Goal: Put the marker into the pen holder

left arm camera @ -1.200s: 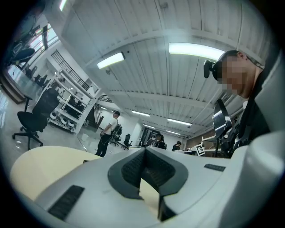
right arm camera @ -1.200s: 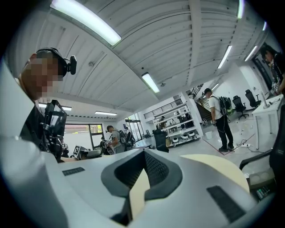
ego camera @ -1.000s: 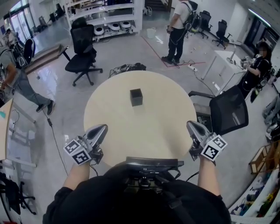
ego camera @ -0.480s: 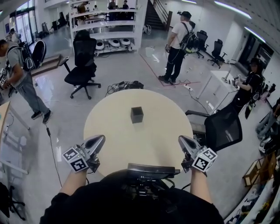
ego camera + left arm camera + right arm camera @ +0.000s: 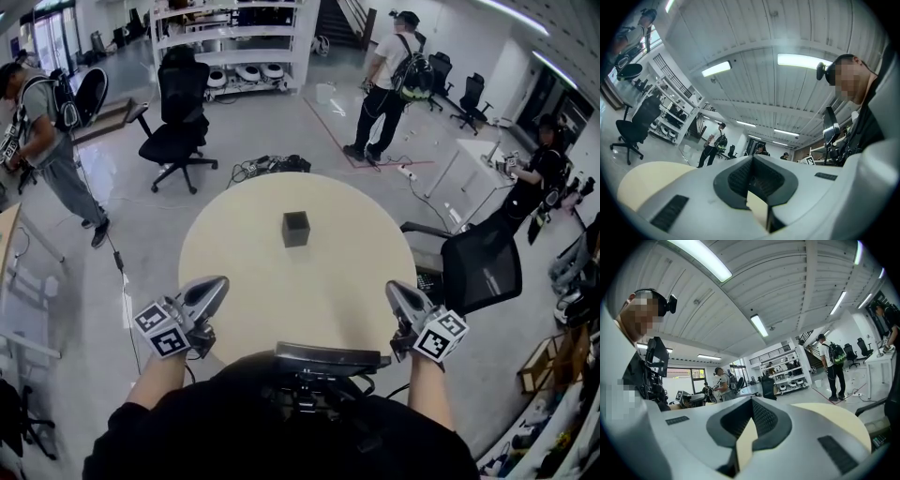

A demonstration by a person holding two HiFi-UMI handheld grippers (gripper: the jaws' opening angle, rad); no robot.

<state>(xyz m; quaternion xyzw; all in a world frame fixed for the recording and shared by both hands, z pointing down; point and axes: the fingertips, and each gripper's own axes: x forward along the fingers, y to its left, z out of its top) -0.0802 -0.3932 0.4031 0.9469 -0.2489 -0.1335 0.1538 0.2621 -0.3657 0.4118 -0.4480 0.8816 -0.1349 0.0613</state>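
- Two grippers, hardly moved against one second ago: left gripper (image 5: 217, 284) and right gripper (image 5: 395, 287) at the near rim of the round table (image 5: 244, 267) as before, only drifted a little; head view itself slightly tilted.
- Pen holder (image 5: 296, 228) on the same spot as before, upright, a bit far of the table's middle, well apart from both grippers.
- Both grippers pressed together, left and right alike, with nothing pinched between the jaws.
- No marker to see in any view, neither on the table nor in a gripper; inside of the holder hidden from above, so cannot tell if the marker sits there already.
- For the task, therefore: fits equally a marker already dropped into the holder and a marker not brought to the table; no deciding between the two from this.
- Counted: two grippers, one table, one pen holder, zero markers in sight, three other persons (left (image 5: 42, 131), far (image 5: 389, 80), right (image 5: 534, 178)), two black office chairs plain to see (far left (image 5: 178, 103), right (image 5: 483, 267)), further ones too small far away.
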